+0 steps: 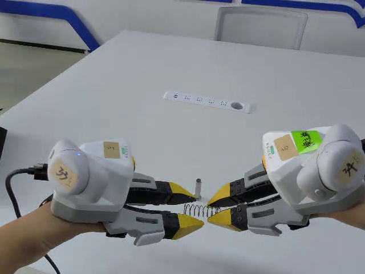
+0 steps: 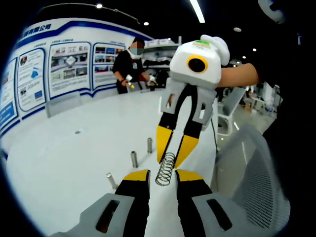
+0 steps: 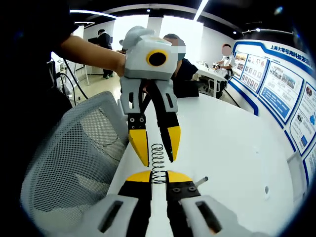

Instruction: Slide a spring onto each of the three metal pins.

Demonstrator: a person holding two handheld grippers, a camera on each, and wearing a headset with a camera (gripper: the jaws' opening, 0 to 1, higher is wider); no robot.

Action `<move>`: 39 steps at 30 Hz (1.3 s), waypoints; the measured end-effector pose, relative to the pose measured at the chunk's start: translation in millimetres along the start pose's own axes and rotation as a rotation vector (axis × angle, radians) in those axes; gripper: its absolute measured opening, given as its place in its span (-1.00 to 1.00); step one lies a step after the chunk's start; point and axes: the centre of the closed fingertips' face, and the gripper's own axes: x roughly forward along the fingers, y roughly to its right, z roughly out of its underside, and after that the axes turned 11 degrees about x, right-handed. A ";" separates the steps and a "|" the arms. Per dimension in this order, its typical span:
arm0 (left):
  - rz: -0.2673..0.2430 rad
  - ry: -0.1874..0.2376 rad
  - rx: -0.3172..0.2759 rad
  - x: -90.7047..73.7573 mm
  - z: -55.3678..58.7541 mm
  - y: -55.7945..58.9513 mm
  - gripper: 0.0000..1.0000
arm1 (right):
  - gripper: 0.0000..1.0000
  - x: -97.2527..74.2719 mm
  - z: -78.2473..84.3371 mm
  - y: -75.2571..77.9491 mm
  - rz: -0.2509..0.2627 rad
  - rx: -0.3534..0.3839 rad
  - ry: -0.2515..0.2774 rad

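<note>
Yellow-tipped right gripper (image 3: pixel 158 177) snug on spring (image 3: pixel 157 160)

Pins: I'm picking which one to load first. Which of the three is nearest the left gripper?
The end pin of the row, just beside a jaw tip of the left gripper; the middle pin and far pin stand farther out.
</note>
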 end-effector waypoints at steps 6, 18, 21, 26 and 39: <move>0.039 -0.010 0.033 0.7 1.3 10.6 -0.76 | -0.79 -0.7 -0.9 -7.8 -0.027 -0.038 -0.014; 0.046 -0.029 0.095 0.4 1.1 12.7 -0.81 | -0.75 -2.5 -3.3 -8.5 -0.013 -0.050 -0.001; 0.057 -0.025 0.098 -0.5 -0.1 14.5 -0.81 | -0.62 -4.1 -5.9 -9.3 -0.016 -0.045 0.026; 0.065 -0.017 0.106 0.8 -6.3 19.0 -0.81 | -0.62 -4.1 4.4 -6.6 -0.020 -0.026 0.002; 0.058 -0.033 0.134 5.9 -11.8 18.1 -0.80 | -0.77 -11.0 0.6 -5.6 -0.047 0.046 0.056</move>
